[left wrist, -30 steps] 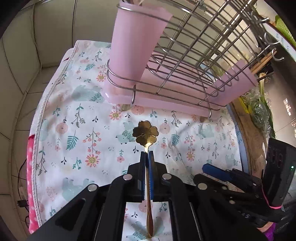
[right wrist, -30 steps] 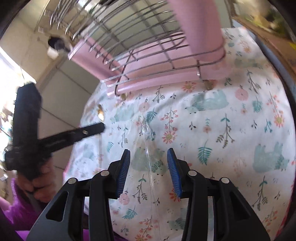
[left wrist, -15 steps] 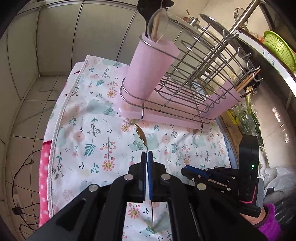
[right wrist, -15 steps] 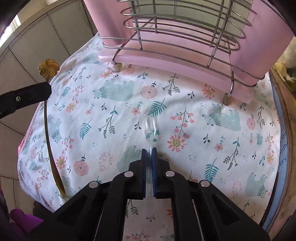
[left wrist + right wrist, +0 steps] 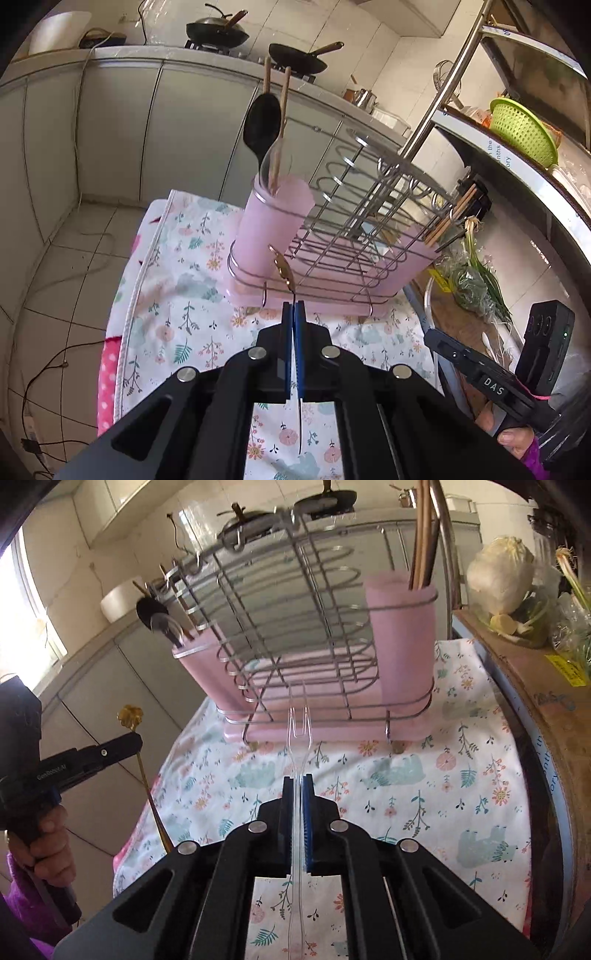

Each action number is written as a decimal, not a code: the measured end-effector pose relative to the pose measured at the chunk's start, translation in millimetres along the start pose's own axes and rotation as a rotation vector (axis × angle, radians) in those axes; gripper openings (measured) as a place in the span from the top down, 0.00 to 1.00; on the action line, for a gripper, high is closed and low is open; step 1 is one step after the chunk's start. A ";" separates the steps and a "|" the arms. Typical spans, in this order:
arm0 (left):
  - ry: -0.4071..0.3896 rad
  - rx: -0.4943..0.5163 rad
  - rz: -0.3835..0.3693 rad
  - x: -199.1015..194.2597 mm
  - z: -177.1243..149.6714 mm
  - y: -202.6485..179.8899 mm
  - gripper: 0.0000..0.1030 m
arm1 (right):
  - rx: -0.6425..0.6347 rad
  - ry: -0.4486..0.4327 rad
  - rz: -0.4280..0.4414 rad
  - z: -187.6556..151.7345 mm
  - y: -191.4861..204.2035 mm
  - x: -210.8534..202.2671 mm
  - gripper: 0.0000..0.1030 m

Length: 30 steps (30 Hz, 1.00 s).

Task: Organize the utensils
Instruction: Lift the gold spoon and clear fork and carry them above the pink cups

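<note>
Pinched in my right claw [image 5: 298,786] was a clear plastic fork [image 5: 297,716], its two tines pointing to twelve o'clock toward the foot of the wire dish rack [image 5: 295,627]. Those pads had just been closing and now sat flat against the shaft, with only the thin plastic between them. I judged the fork very light, a little springy and brittle at the tines, and slick enough to swivel in the pads, so a hold on the flat shaft near the middle, away from the tines, looked right to me.

My left claw [image 5: 293,310] was clamped tight on a slim gold spoon [image 5: 282,266] with a flower-shaped end. From that wrist camera the end stuck out toward twelve o'clock, and the thin stem ran back between the pads. Metal, stiff and light, I reckoned, but smooth and narrow, so it could pivot about the pinch if it knocked against a wire.

Both pieces hung in the air above the floral cloth [image 5: 424,794], touching nothing but my pads. Ahead stood the rack with a pink cutlery cup at each end: the one with the black ladle [image 5: 260,125] at eleven o'clock from the left camera, the one with wooden chopsticks [image 5: 423,546] at one o'clock from the right camera.
</note>
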<state>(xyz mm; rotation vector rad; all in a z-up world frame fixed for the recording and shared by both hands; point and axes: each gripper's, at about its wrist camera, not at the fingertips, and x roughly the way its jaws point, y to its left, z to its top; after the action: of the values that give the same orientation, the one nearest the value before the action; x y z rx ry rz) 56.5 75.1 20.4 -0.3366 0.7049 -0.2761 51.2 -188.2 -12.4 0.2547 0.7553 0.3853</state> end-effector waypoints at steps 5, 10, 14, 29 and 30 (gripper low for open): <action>-0.089 0.016 0.000 -22.8 18.5 -12.7 0.99 | 0.020 -0.161 0.026 17.1 -8.2 -36.8 0.95; -0.165 0.033 0.009 -38.6 40.9 -25.1 0.99 | 0.016 -0.322 0.032 40.1 -11.8 -66.4 0.95; -0.229 0.054 0.021 -46.5 60.7 -36.2 0.99 | -0.004 -0.449 0.015 60.7 -13.6 -93.7 0.95; -0.417 0.130 0.086 -47.6 121.6 -62.8 0.99 | -0.041 -0.773 -0.037 128.1 -27.5 -102.0 0.95; -0.424 0.130 0.086 -46.6 123.1 -62.5 0.99 | -0.051 -0.784 -0.044 131.9 -26.2 -97.4 0.95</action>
<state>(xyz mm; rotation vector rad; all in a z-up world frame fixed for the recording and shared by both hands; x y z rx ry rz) 96.8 60.3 159.7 -0.2292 0.2813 -0.1599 86.2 -264.7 130.7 0.3116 -0.0190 0.2308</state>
